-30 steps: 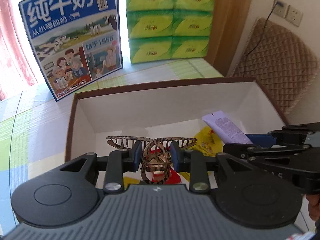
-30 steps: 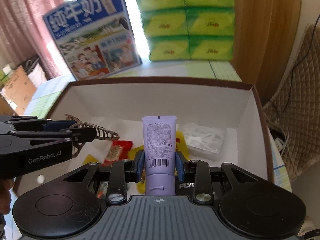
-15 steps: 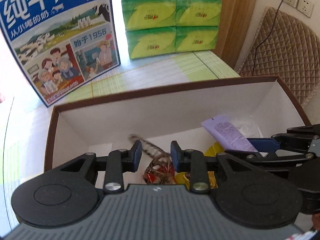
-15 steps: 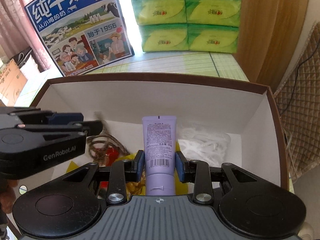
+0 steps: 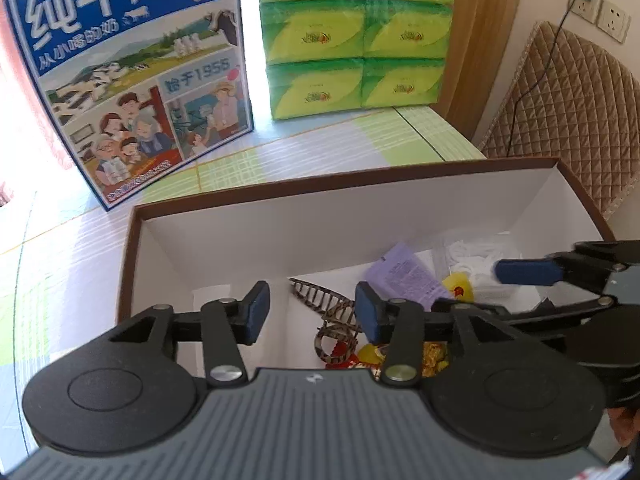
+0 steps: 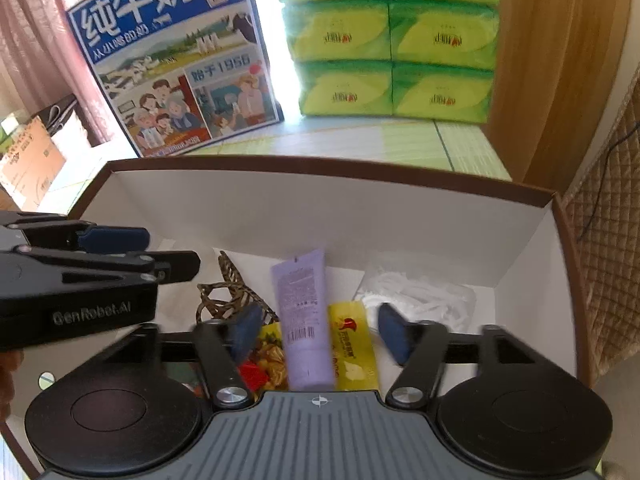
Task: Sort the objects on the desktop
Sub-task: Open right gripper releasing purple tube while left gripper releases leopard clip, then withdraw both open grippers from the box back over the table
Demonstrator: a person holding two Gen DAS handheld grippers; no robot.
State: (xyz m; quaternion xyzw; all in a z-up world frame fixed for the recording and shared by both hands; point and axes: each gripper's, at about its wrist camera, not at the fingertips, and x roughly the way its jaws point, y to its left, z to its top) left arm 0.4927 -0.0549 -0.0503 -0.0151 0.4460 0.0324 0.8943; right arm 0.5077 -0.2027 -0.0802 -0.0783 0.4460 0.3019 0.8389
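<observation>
Your left gripper [image 5: 311, 312] hangs over the brown-rimmed box [image 5: 344, 216] with its fingers spread wide and nothing between them. The tortoiseshell hair clip [image 5: 326, 308] lies on the box floor below the gap, closer to the right finger, and touches neither pad.

Your right gripper [image 6: 320, 330] is also wide apart and empty. The purple tube [image 6: 304, 320] lies in the box under the gap between its fingers, cap end toward you, and is free of both pads. Just to the right of the tube lies a yellow sachet [image 6: 352, 344], and to the left are red and gold candy wrappers [image 6: 264, 364]. Beyond the right finger rests a clear bag of white pieces [image 6: 416, 292].
</observation>
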